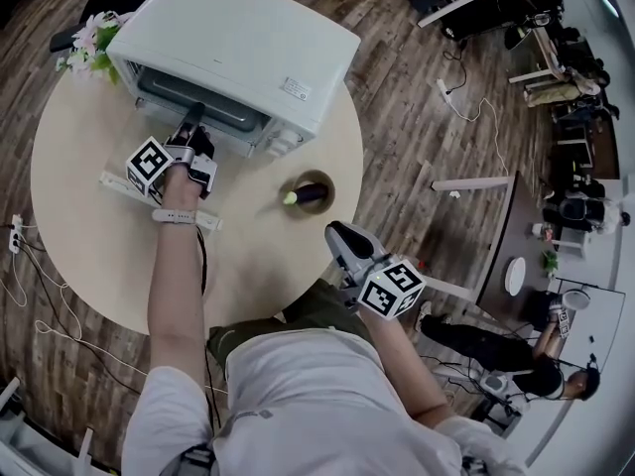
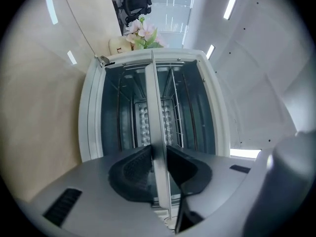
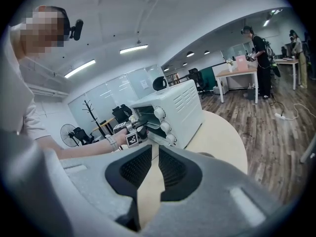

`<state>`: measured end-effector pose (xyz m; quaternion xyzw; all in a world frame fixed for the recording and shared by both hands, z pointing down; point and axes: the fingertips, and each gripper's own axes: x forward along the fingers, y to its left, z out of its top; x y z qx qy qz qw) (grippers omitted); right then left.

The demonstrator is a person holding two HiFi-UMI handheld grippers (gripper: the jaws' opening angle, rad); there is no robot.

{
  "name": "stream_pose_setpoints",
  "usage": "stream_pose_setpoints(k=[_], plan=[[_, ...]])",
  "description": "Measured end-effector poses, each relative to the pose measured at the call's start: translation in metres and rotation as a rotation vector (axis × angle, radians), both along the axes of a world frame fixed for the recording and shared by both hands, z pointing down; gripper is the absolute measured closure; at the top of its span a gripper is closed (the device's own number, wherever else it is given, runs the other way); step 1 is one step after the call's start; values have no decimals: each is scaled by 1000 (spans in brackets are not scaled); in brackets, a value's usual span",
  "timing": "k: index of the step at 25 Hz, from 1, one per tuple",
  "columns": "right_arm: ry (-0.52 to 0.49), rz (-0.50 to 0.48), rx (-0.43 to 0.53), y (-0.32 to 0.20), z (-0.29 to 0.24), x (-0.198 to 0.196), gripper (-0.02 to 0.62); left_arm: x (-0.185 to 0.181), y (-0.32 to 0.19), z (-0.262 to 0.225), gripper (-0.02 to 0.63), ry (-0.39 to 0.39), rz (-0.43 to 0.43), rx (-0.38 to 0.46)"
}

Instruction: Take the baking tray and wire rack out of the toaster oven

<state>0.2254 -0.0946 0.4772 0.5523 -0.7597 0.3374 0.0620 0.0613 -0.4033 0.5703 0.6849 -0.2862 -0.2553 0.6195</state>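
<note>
A white toaster oven (image 1: 238, 43) stands at the far side of the round table (image 1: 89, 226), its front open toward me. My left gripper (image 1: 194, 115) reaches level into the opening. In the left gripper view, which is rolled on its side, a thin metal baking tray (image 2: 157, 127) shows edge-on and runs back into the oven, with my left gripper (image 2: 159, 149) shut on its front edge. Wires of the rack (image 2: 171, 113) show right beside the tray. My right gripper (image 1: 337, 234) hovers near the table's near edge, jaws (image 3: 155, 152) slightly open and empty.
A round recess in the table holds a dark object with a yellow-green tip (image 1: 306, 195). Flowers (image 1: 89, 48) stand left of the oven. A white bar (image 1: 124, 188) lies under my left wrist. Desks, cables and people (image 3: 259, 53) fill the room beyond.
</note>
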Motion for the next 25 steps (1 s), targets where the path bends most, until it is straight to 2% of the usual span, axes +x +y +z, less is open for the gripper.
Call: stream_pose_setpoints(k=[5, 15, 19, 22, 25], plan=[[-1, -2, 14, 8, -5, -10, 546, -13, 15, -1, 526, 51, -8, -20], [-16, -13, 24, 21, -4, -31, 546, -41, 44, 7, 531, 39, -15, -39], [-19, -26, 32, 27, -3, -41, 546, -52, 58, 4, 531, 81, -23, -34], [-23, -30, 29, 33, -1, -48, 546, -64, 69, 9, 529, 75, -39, -44], [-36, -31, 30, 38, 1, -53, 546, -71, 81, 3, 529, 124, -44, -37]])
